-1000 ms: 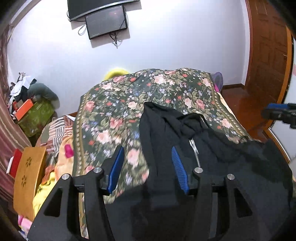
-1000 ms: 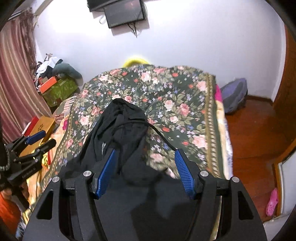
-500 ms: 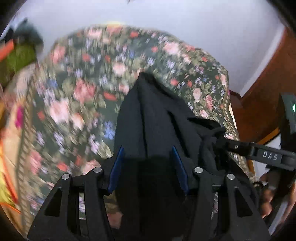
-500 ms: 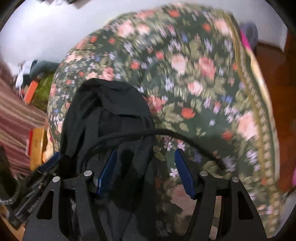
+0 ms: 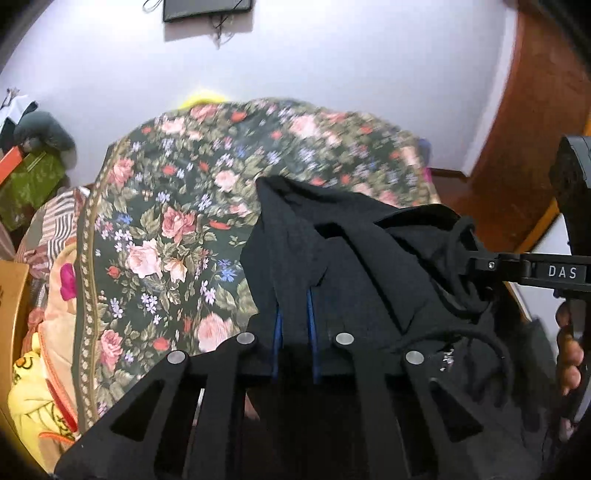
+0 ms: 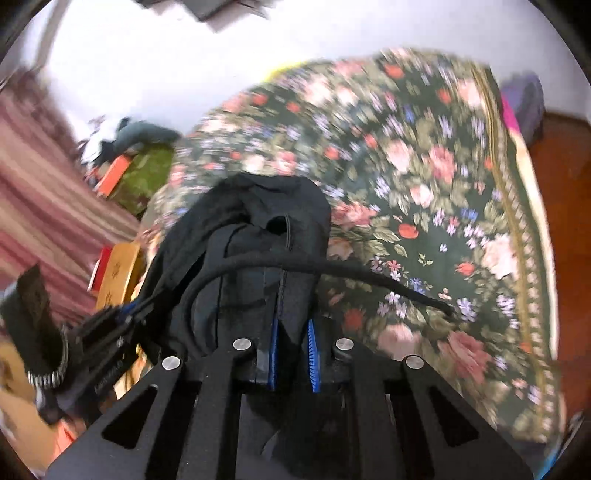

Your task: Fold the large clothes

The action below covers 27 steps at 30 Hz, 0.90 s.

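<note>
On top of the floral bedspread (image 5: 159,236), near its front edge: one black hooded garment (image 5: 369,266), heaped and rumpled, with no flat layer or clean fold line visible. Judged barely begun — cloth gathered at two points, yet spreading, smoothing and every fold left to do. Counted from largest down: one bed cover; one garment; one wall-mounted screen (image 5: 208,8) above the bed; one green box (image 5: 31,181) at the left with soft clutter on it; two handheld grippers; one drawstring (image 6: 369,275) trailing across the flowers in the right wrist view. Closing and down to a narrow gap with black fabric pinched between blue pads: left gripper (image 5: 293,332). Likewise closing, narrow, with a seam of the same garment between its pads: right gripper (image 6: 293,354). Part of a hand (image 5: 570,354) seen at the right edge of the left wrist view, gripping the other tool's handle
</note>
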Each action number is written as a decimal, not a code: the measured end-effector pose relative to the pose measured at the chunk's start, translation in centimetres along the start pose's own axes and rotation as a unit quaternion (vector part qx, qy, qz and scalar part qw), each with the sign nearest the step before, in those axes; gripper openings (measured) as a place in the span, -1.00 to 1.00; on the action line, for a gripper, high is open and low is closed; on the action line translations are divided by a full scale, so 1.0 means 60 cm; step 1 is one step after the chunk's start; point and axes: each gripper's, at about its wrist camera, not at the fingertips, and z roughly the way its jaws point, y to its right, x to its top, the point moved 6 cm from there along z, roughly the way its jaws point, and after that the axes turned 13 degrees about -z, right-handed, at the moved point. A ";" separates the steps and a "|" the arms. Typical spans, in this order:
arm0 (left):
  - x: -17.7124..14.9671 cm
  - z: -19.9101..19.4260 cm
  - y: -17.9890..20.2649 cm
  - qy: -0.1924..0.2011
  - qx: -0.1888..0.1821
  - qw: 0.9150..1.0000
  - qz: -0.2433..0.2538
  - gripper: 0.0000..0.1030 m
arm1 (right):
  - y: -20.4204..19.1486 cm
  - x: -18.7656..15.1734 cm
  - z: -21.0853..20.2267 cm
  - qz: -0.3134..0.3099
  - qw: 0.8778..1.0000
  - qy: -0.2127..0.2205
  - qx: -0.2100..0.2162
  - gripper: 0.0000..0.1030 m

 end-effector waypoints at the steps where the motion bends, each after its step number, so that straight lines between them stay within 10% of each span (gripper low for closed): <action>1: -0.004 -0.019 0.006 0.000 -0.005 1.000 0.008 -0.79 | -0.019 -0.009 -0.028 -0.017 1.000 0.005 0.001 -0.78; 12: -0.161 -0.212 0.035 -0.015 -0.060 0.997 0.054 -0.80 | -0.145 -0.192 -0.143 -0.134 0.990 0.005 -0.040 -0.78; 27: -0.367 -0.213 -0.036 -0.079 0.047 0.994 0.055 -0.79 | -0.137 -0.341 -0.152 -0.137 0.984 -0.070 -0.092 -0.72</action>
